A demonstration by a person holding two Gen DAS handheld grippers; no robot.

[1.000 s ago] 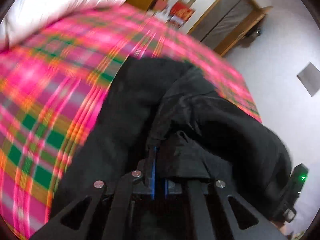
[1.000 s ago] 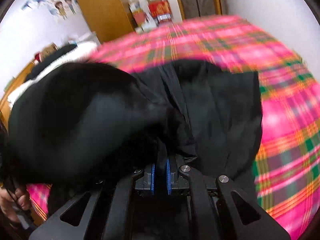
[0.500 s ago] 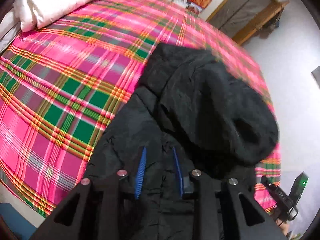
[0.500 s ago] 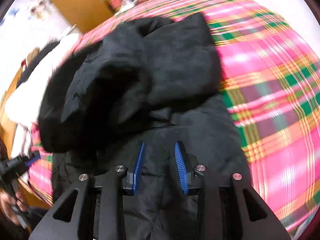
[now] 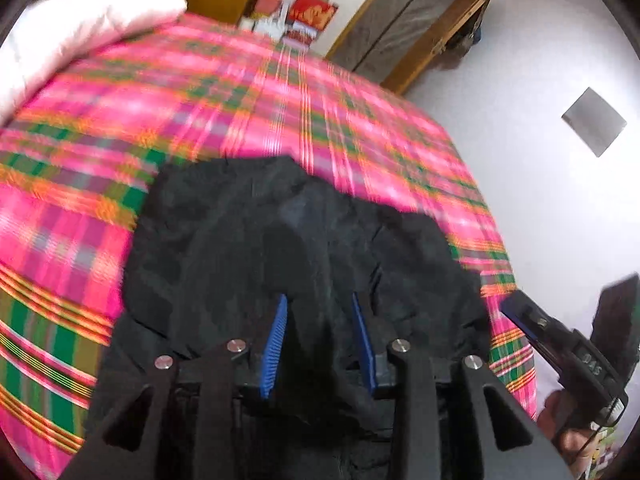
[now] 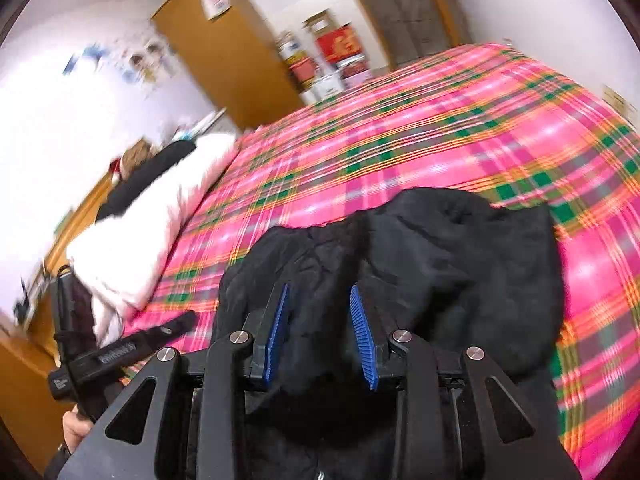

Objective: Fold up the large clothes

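We are looking over a bed [image 5: 100,152] with a pink plaid cover, white pillow [image 5: 80,20], wooden wardrobe [image 6: 224,48] and white walls. The black coat [image 5: 280,248] is lying bunched at the near edge. Left gripper [image 5: 320,340] fingers are opening; right gripper [image 6: 320,328] fingers are standing apart, gripping nothing. Labels are blurred.

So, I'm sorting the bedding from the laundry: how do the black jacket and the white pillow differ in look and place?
The black jacket is dark and crumpled, the white pillow pale, smooth and puffy. The jacket lies bunched at the near edge of the plaid bedspread, right in front of both grippers; the pillow sits at the far end, away from them. Both rest on the same bedspread.
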